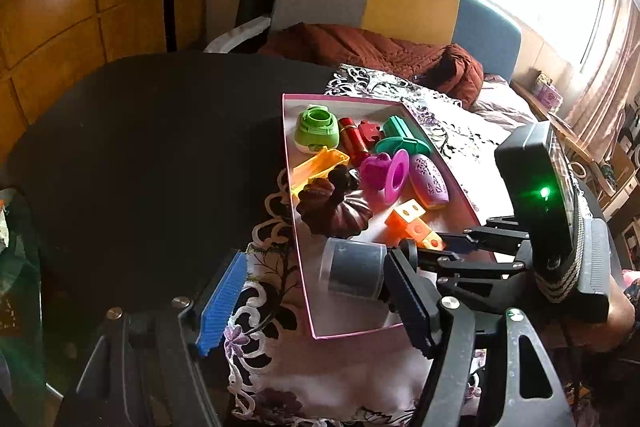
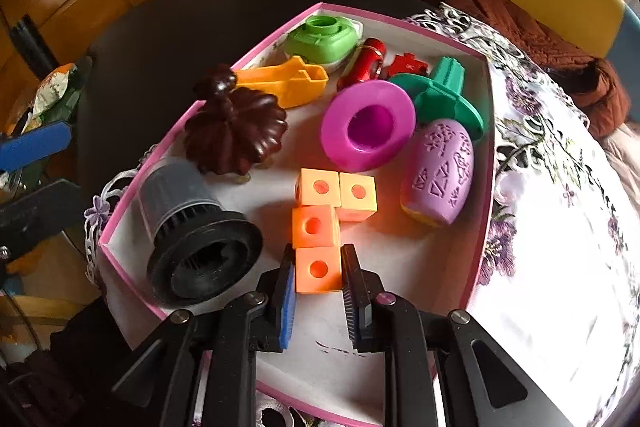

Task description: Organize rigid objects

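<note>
A pink-rimmed white box [image 2: 420,267] lies on a floral cloth. My right gripper [image 2: 318,279] is shut on the nearest cube of an orange piece of linked holed cubes [image 2: 316,227], low over the box floor near its front. A grey and black ribbed filter [image 2: 192,227] lies on its side in the near left corner. In the left wrist view, that filter [image 1: 354,271] lies between the wide-open fingers of my left gripper [image 1: 316,303], close to the right finger, with neither pad pressing on it. The right gripper [image 1: 432,245] comes in from the right.
The box also holds a brown pumpkin-shaped lid [image 2: 236,135], a magenta flanged cup [image 2: 368,127], a purple embossed egg shape [image 2: 438,173], a teal piece [image 2: 444,95], a yellow scoop [image 2: 288,83], a green cap [image 2: 322,41] and a red cylinder [image 2: 366,61]. A black round table [image 1: 140,147] lies to the left.
</note>
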Action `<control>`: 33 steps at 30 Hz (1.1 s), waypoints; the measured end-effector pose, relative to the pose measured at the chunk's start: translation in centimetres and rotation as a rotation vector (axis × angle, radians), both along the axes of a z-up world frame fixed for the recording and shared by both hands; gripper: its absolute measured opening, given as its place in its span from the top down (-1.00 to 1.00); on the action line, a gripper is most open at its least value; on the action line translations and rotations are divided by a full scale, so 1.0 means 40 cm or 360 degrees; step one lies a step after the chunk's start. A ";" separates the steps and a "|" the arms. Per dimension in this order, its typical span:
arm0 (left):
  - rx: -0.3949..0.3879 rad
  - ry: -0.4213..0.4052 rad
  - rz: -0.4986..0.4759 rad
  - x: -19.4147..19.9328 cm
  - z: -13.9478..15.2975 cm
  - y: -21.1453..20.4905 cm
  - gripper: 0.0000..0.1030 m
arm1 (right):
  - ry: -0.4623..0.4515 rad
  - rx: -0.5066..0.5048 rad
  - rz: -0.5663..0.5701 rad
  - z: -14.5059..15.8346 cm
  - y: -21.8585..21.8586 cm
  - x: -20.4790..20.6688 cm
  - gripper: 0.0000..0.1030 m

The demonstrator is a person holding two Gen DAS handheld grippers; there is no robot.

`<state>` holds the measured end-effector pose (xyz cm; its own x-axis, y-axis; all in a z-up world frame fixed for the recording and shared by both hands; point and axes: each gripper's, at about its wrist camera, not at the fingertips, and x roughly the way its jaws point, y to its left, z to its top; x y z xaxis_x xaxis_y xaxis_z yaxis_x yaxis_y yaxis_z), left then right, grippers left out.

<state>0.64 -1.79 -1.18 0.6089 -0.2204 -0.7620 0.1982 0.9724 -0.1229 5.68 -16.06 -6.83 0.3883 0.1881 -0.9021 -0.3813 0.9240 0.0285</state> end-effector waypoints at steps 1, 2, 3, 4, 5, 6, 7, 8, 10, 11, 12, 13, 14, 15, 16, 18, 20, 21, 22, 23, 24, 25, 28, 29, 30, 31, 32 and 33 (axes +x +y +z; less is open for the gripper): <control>0.0005 -0.0003 0.0003 -0.001 0.001 0.000 -0.40 | -0.0002 0.0001 -0.0014 0.000 -0.002 0.003 0.59; 0.0009 -0.0006 0.0006 -0.001 0.002 0.000 -0.40 | -0.0005 0.0005 -0.0027 0.000 -0.004 0.003 0.58; 0.0015 -0.0010 0.0011 -0.002 0.003 -0.001 -0.40 | -0.0012 0.0013 -0.0036 0.000 -0.007 0.001 0.57; 0.0019 -0.0013 0.0013 -0.003 0.004 -0.002 -0.40 | -0.0017 0.0021 -0.0043 0.000 -0.008 0.002 0.54; 0.0023 -0.0014 0.0014 -0.004 0.004 -0.003 -0.40 | -0.0024 0.0029 -0.0051 0.002 -0.010 -0.003 0.44; 0.0024 -0.0017 0.0014 -0.006 0.005 -0.003 -0.40 | -0.0032 0.0039 -0.0061 0.004 -0.011 -0.006 0.30; 0.0026 -0.0021 0.0015 -0.007 0.006 -0.005 -0.40 | -0.0043 0.0057 -0.0074 0.009 -0.014 -0.009 0.24; 0.0031 -0.0024 0.0017 -0.009 0.007 -0.006 -0.40 | -0.0052 0.0072 -0.0084 0.013 -0.017 -0.012 0.16; 0.0039 -0.0031 0.0020 -0.011 0.009 -0.008 -0.40 | -0.0085 0.0102 -0.0111 0.027 -0.023 -0.018 0.10; 0.0041 -0.0037 0.0025 -0.012 0.011 -0.009 -0.40 | -0.0101 0.0114 -0.0124 0.035 -0.026 -0.021 0.03; 0.0048 -0.0043 0.0035 -0.014 0.012 -0.010 -0.41 | -0.0114 0.0123 -0.0136 0.041 -0.029 -0.023 -0.03; 0.0059 -0.0050 0.0046 -0.016 0.014 -0.011 -0.42 | -0.0133 0.0135 -0.0150 0.049 -0.033 -0.026 -0.05; 0.0067 -0.0056 0.0056 -0.017 0.015 -0.011 -0.42 | -0.0155 0.0142 -0.0165 0.057 -0.036 -0.029 -0.08; 0.0076 -0.0064 0.0070 -0.020 0.017 -0.011 -0.42 | -0.0185 0.0147 -0.0189 0.068 -0.042 -0.035 -0.10; 0.0087 -0.0078 0.0090 -0.023 0.020 -0.011 -0.42 | -0.0206 0.0151 -0.0209 0.075 -0.047 -0.039 -0.12; 0.0116 -0.0100 0.0125 -0.027 0.024 -0.011 -0.42 | -0.0261 0.0154 -0.0263 0.091 -0.057 -0.051 -0.26; 0.0137 -0.0126 0.0159 -0.032 0.029 -0.012 -0.42 | -0.0337 0.0143 -0.0337 0.107 -0.067 -0.065 -0.33; 0.0152 -0.0147 0.0177 -0.037 0.034 -0.013 -0.42 | -0.0380 0.0137 -0.0377 0.116 -0.072 -0.077 -0.36; 0.0163 -0.0166 0.0194 -0.040 0.039 -0.014 -0.42 | -0.0414 0.0137 -0.0407 0.124 -0.077 -0.083 -0.39; 0.0167 -0.0187 0.0210 -0.045 0.045 -0.015 -0.42 | -0.0445 0.0137 -0.0435 0.129 -0.079 -0.093 -0.47; 0.0161 -0.0207 0.0225 -0.050 0.051 -0.015 -0.42 | -0.0477 0.0139 -0.0465 0.133 -0.080 -0.104 -0.53; 0.0156 -0.0223 0.0233 -0.054 0.055 -0.016 -0.42 | -0.0500 0.0142 -0.0486 0.137 -0.085 -0.112 -0.55; 0.0184 -0.0271 0.0298 -0.064 0.068 -0.022 -0.42 | -0.0552 0.0157 -0.0551 0.141 -0.089 -0.145 -0.57; 0.0201 -0.0271 0.0317 -0.066 0.070 -0.025 -0.42 | -0.0559 0.0159 -0.0566 0.141 -0.090 -0.150 -0.58; 0.0202 -0.0273 0.0330 -0.068 0.071 -0.027 -0.42 | -0.0566 0.0157 -0.0584 0.140 -0.090 -0.155 -0.58; 0.0191 -0.0268 0.0337 -0.070 0.073 -0.028 -0.42 | -0.0579 0.0150 -0.0597 0.140 -0.092 -0.158 -0.58; 0.0184 -0.0265 0.0338 -0.072 0.075 -0.029 -0.42 | -0.0591 0.0145 -0.0605 0.142 -0.091 -0.160 -0.58; 0.0171 -0.0260 0.0331 -0.074 0.077 -0.030 -0.42 | -0.0607 0.0145 -0.0612 0.147 -0.091 -0.161 -0.58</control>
<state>-2.31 -2.97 1.89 0.7492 -0.0013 -0.6623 0.0018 1.0000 0.0000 -0.76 -19.72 -0.94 0.7408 0.0386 -0.6706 -0.0154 0.9991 0.0405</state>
